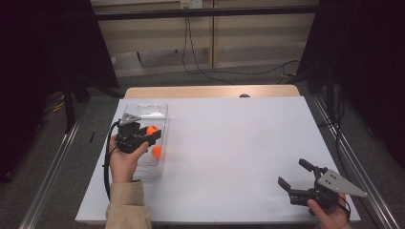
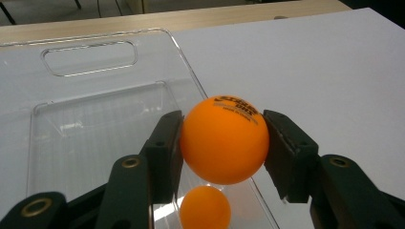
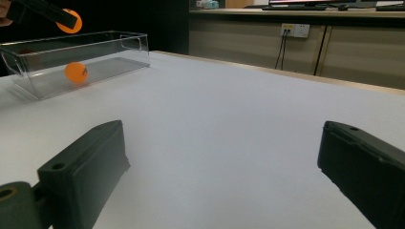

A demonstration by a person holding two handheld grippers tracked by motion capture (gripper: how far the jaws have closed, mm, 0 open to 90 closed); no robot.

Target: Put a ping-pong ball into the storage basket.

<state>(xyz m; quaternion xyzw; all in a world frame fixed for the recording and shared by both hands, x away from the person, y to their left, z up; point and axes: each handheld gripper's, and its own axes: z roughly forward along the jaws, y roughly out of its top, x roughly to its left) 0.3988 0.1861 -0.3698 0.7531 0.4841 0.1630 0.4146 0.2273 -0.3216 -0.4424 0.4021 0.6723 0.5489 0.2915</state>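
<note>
My left gripper (image 1: 154, 133) hangs over the clear plastic bin (image 1: 143, 110) at the table's left and is shut on an orange ball (image 2: 223, 139) with black print, both pads pressed on its sides. That held ball (image 1: 152, 130) sits above the bin's right wall. A second orange ball (image 1: 156, 151) lies on the bin's floor just below, also seen as the lower ball (image 2: 205, 209) and, in the right gripper view, as the ball in the bin (image 3: 76, 72). My right gripper (image 1: 295, 175) rests near the table's front right corner, jaws wide open and empty.
The white tabletop (image 1: 229, 143) stretches between the bin and the right gripper. A wooden strip (image 1: 210, 91) edges the far side. Cables (image 1: 200, 67) trail on the floor beyond, and dark curtains stand at both sides.
</note>
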